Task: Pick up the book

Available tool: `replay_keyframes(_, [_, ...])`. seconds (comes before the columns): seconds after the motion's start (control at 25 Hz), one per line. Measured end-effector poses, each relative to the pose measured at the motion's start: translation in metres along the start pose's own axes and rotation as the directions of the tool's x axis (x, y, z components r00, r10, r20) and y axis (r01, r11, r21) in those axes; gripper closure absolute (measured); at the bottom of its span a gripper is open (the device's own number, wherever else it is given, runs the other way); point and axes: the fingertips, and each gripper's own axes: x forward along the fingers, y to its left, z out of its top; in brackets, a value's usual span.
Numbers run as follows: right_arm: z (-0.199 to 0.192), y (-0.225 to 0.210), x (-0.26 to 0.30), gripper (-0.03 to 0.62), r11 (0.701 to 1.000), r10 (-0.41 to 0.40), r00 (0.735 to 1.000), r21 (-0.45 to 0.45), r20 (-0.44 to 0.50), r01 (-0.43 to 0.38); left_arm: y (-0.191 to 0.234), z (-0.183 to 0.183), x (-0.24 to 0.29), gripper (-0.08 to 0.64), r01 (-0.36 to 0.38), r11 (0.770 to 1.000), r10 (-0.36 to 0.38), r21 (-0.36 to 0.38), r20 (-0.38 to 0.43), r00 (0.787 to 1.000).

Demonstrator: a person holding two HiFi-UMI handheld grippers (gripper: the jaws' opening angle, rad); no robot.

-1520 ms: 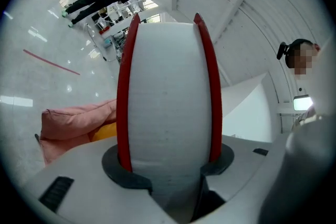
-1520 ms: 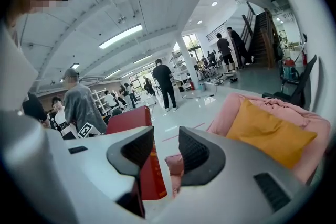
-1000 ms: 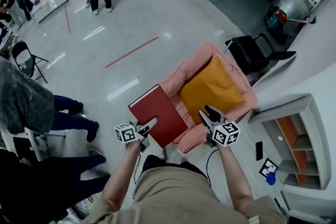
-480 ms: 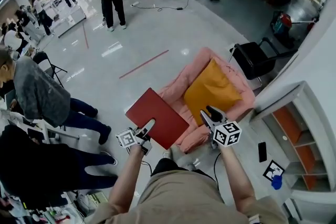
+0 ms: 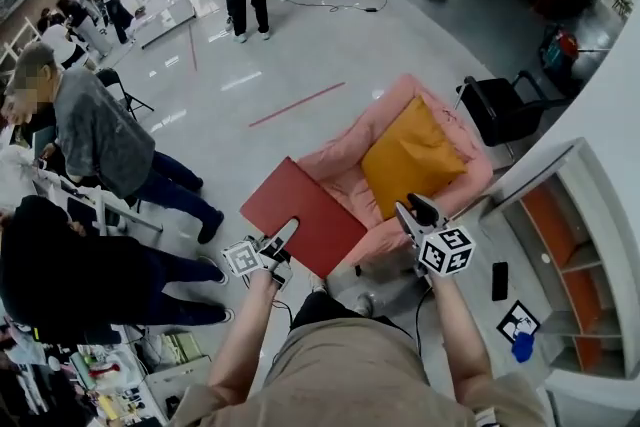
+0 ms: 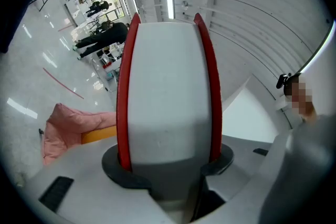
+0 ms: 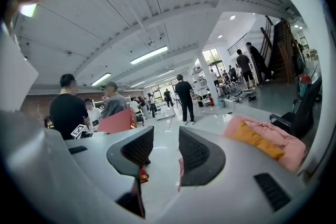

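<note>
One red book (image 5: 300,215), two grippers (a left gripper (image 5: 283,237) and a right gripper (image 5: 415,212)), one pink armchair (image 5: 345,160), one orange cushion (image 5: 410,160), one black chair (image 5: 500,110) and one white shelf unit (image 5: 575,255) were pictured. At least five bystanders (image 5: 95,130) were counted.

Nothing here you can actually read, tbh. The book (image 5: 300,223) shows a plain red cover, and I can't make out any title on it. The only printed stuff is black-and-white square patterns: on the cube (image 5: 243,258) of the left gripper (image 5: 284,235), on the cube (image 5: 447,251) of the right gripper (image 5: 412,211), and on a card (image 5: 517,322) lying on the floor just beside the shelf (image 5: 570,255). They're patterns only, not letters or numbers.
</note>
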Motion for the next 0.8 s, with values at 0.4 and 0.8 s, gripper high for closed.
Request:
replay_keyframes(0.4, [-0.014,0.009,-0.029,0.433,1.0,0.0,1.0,0.005,-0.013,0.0,-0.009,-0.011,-0.048,0.322,-0.029,0.998,0.027,0.048,0.041,0.999])
replay_keyframes(0.8, [-0.045,0.009,-0.025,0.433,0.999,0.053,0.995,0.013,-0.079,-0.052,-0.002,-0.026,-0.081,0.322,-0.099,0.995,0.096,0.029,0.095,0.991])
